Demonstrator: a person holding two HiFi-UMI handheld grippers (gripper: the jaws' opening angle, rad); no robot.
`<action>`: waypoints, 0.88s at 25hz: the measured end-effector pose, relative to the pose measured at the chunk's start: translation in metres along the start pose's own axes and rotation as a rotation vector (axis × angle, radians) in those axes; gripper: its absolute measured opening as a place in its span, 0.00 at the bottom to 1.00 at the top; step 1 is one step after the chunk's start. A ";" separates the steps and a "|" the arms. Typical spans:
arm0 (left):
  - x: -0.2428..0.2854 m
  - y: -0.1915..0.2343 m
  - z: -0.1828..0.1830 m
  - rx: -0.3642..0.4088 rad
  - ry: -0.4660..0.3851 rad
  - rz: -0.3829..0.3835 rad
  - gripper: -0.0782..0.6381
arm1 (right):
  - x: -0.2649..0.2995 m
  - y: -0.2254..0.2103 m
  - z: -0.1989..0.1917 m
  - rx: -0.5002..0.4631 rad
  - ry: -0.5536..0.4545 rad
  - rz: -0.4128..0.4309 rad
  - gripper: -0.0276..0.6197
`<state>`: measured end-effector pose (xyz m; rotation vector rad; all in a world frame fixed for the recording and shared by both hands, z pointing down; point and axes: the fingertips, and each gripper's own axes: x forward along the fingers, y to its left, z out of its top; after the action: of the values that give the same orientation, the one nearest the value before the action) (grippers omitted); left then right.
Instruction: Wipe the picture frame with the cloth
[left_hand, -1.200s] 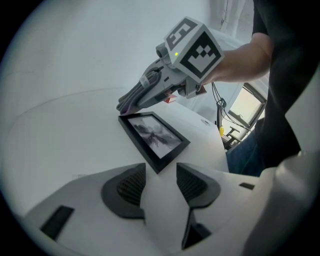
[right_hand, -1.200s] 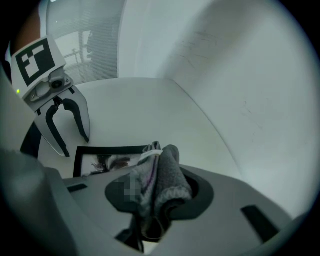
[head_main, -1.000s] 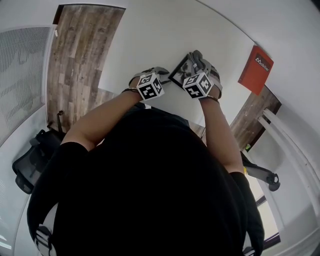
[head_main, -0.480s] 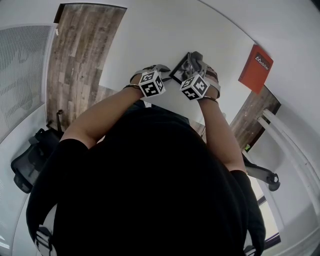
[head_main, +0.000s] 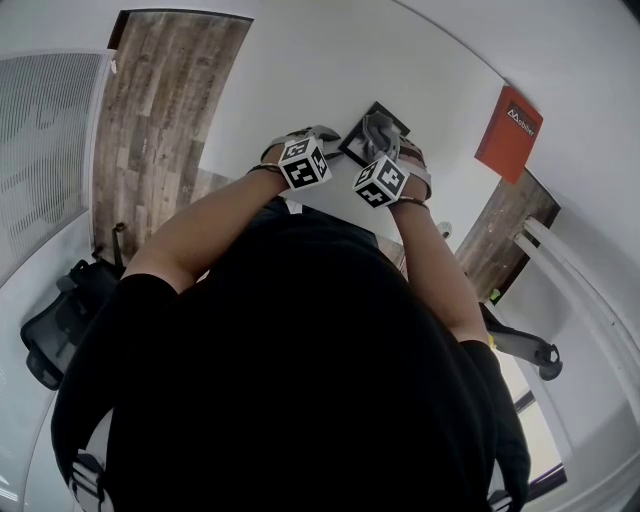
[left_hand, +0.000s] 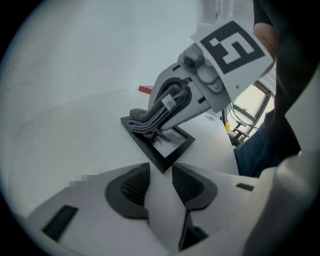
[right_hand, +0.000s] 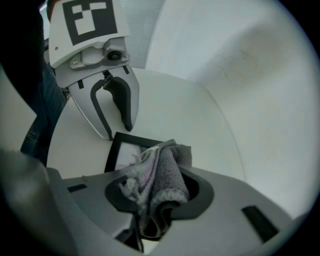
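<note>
A black picture frame (left_hand: 161, 146) with a photo in it lies flat on the round white table (left_hand: 75, 125). A folded grey cloth (right_hand: 162, 172) is clamped in my right gripper (right_hand: 157, 187) and rests on the frame's far side (left_hand: 142, 120). My left gripper (left_hand: 161, 172) points down at the near corner of the frame, and that corner sits wedged between its tips. From the right gripper view the left gripper (right_hand: 119, 131) stands at the frame (right_hand: 125, 150). In the head view both grippers, left (head_main: 325, 135) and right (head_main: 385, 138), meet over the frame (head_main: 356, 143).
A red box (head_main: 512, 135) stands at the table's right side and shows small behind the right gripper (left_hand: 145, 90). A black office chair (head_main: 60, 320) sits on the floor at the left, and another chair's base (head_main: 530, 352) at the right. Wood-look flooring (head_main: 160, 100) surrounds the table.
My right gripper has slid left across the frame with the cloth and rolled a little. The left gripper has stayed at the frame's corner.
</note>
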<state>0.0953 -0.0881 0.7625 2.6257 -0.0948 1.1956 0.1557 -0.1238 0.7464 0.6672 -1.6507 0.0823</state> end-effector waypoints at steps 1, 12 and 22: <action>0.000 0.000 0.000 0.001 0.000 0.001 0.31 | -0.001 0.005 0.001 -0.003 -0.003 0.007 0.22; 0.002 0.000 -0.001 0.019 -0.001 0.014 0.31 | -0.017 0.058 0.013 -0.022 -0.041 0.131 0.22; 0.003 0.001 -0.001 0.045 0.008 0.029 0.31 | -0.024 0.076 0.015 -0.022 -0.058 0.135 0.22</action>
<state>0.0965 -0.0886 0.7659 2.6667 -0.1066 1.2323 0.1078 -0.0582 0.7447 0.5461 -1.7491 0.1431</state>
